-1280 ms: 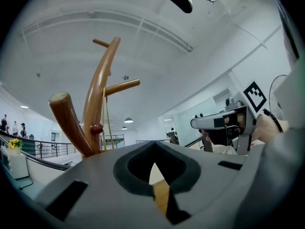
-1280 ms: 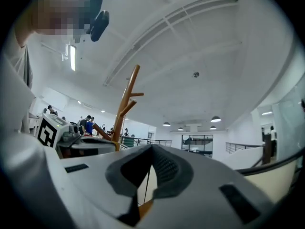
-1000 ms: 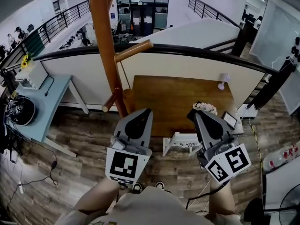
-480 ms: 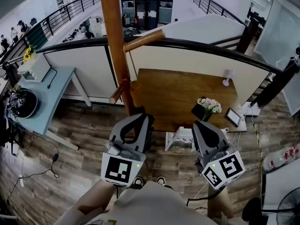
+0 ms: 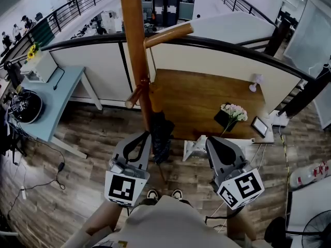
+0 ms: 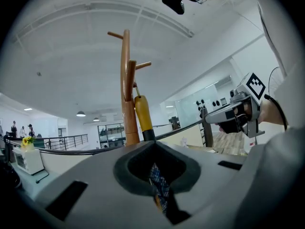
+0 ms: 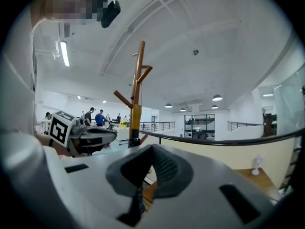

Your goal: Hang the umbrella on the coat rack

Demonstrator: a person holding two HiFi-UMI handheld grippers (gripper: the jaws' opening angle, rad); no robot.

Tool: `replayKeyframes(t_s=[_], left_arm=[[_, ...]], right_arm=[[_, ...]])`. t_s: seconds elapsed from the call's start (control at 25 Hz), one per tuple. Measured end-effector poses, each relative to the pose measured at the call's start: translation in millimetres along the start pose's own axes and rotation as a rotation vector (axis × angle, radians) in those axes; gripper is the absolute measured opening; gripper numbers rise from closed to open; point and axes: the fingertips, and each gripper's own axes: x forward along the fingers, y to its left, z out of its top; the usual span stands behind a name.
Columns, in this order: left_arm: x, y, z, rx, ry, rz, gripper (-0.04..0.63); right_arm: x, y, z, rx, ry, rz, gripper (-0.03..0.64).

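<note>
Head view: wooden coat rack (image 5: 132, 40) runs from 12 o'clock down to centre, with one peg out toward 1 o'clock and a lower one toward 8. Black railing (image 5: 232, 53) crosses behind it. Brown table (image 5: 207, 102) sits at 1 o'clock of the grippers, carrying flowers (image 5: 234, 111) and a tablet (image 5: 260, 126); a white stool (image 5: 196, 148) stands between the grippers, and a pale blue desk (image 5: 57, 94) sits at 9 o'clock. The umbrella (image 5: 161, 137) hangs folded against the foot of the pole, just at 3 o'clock of the left gripper (image 5: 143, 136); whether they touch, I cannot tell. The left gripper view shows its yellow handle (image 6: 142, 116) strung from the rack, with plaid cloth (image 6: 157, 180) seen through the hollow behind the jaw tips. Both grippers are held low before the torso, noses toward 12 o'clock and tilted up at the rack, forearms bent in. Left jaws meet at the tips, gripping nothing. Right gripper (image 5: 211, 141) jaws likewise closed and empty. Only square black-and-white patterns on each marker cube (image 5: 123, 188); no readable writing.
</note>
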Motion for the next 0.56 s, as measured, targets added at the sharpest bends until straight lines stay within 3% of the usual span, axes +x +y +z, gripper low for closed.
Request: replayKeyframes(t_s=[0.36,0.56], left_arm=[[-4,19,0,-0.022,0.009,0.044,0.003],[-7,28,-2,-0.076,0.015,0.049,0.003]], right_arm=[[10,3,4,0.020,-0.008,0.020,0.003],[12,4,1,0.015,0.006,0.018,0.003]])
